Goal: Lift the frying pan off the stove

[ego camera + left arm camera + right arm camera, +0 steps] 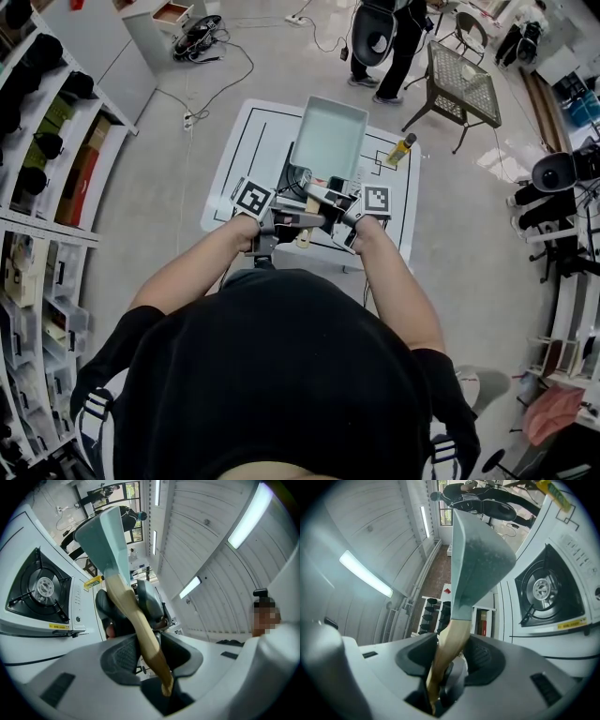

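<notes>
Wooden handle point(138, 625), clamped by left gripper point(147, 652) and right gripper point(452, 654) together. Its pale-green pan point(328, 137) reaches straight ahead of them, clear above the stove point(40, 588).

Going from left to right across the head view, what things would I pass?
shelves → frying pan → yellow bottle → mesh table

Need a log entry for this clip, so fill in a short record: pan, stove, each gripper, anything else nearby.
pan: pale green, square, held up in the air, clear of the stove
stove: single burner, bare, on the white table
left gripper: shut on the pan handle
right gripper: shut on the same handle
nearby: yellow bottle on the table beside the stove
</notes>
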`<state>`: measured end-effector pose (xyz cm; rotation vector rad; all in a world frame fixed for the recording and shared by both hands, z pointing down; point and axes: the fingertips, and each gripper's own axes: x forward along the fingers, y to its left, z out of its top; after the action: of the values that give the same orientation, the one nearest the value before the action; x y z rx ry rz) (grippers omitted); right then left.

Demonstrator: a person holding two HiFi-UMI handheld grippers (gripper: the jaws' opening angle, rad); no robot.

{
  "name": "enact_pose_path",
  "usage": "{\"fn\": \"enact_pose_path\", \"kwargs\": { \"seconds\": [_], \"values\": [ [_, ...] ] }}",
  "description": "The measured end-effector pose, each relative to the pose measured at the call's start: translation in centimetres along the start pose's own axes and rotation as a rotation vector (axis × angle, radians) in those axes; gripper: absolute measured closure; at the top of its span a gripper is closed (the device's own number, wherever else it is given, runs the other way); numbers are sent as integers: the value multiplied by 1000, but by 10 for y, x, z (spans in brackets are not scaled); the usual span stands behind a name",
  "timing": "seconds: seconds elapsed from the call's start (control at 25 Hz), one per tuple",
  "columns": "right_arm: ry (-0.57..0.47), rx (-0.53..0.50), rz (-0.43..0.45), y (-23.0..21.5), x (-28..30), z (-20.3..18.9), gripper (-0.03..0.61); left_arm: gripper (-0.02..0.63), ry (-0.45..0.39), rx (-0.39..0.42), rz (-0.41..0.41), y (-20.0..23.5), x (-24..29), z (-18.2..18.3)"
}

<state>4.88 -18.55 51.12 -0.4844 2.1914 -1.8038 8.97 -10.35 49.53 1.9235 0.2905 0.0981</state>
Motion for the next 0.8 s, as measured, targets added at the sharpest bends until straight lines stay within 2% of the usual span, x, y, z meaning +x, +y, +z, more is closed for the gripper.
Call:
{"fn": "enact_pose_path", "kwargs": {
  "seconds": [0.2, 0.56, 0.8],
  "values": [
    [-3, -7, 8, -1, -9, -1, 402, 477, 8, 31, 29, 1, 6, -2],
    [3, -9, 8, -1, -19, -5, 400, 476, 3, 13, 17, -2, 17, -9],
    [10, -4, 15, -1, -21, -10, 399, 472, 15, 30, 37, 0, 17, -13]
  ]
}}
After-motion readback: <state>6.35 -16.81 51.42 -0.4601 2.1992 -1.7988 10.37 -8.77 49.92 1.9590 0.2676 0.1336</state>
